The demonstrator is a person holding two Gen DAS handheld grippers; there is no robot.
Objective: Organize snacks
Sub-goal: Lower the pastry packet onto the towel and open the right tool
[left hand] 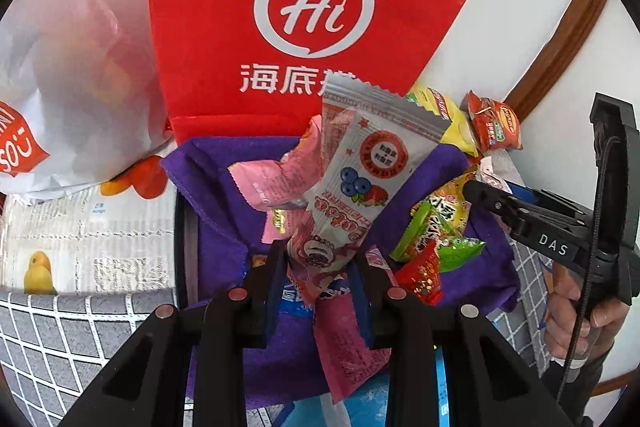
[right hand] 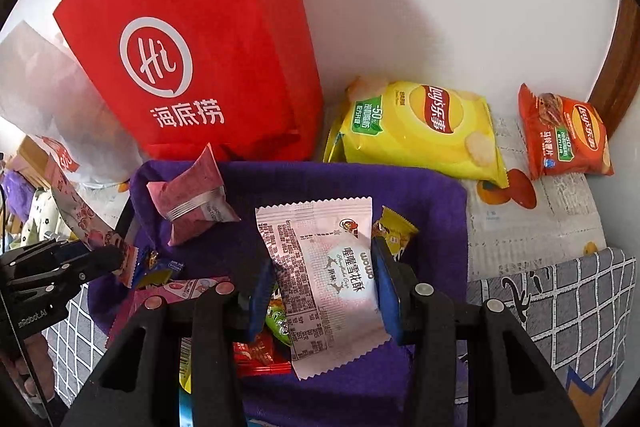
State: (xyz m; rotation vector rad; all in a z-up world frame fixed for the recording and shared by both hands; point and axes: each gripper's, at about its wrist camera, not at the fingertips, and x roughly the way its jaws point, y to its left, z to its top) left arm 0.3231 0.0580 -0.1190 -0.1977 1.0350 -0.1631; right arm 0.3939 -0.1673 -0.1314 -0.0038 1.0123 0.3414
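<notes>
White wall backs the scene, with a red tote bag (right hand: 192, 67) standing against it and a white plastic bag (left hand: 76, 75) to its left. Below them a purple cloth-lined container (right hand: 424, 199) sits on a surface covered with a fruit-printed sheet (right hand: 540, 223) and a grey grid-patterned cloth (right hand: 572, 307). Behind the container, by the wall, lie a yellow chip bag (right hand: 420, 127) and, a little apart to its right, a small orange chip bag (right hand: 564, 135).

From the left wrist view, the left gripper (left hand: 320, 271) has its jaws closed on the lower end of a pink and white fruit snack packet (left hand: 356, 187), which rises out of the grip above the container. Beside it, loose wrappers lie on the purple cloth: a pink packet (left hand: 276, 183) to the left, green and red candy wrappers (left hand: 436, 247) to the right.

From the right wrist view, the right gripper (right hand: 322, 291) pinches a white snowflake-pastry packet (right hand: 320, 283) across its width, one blue pad at each long edge, over the container. A pink wrapped cake (right hand: 192, 199) lies on the cloth farther back and left. A hand (left hand: 576, 311) holds the right gripper's handle.
</notes>
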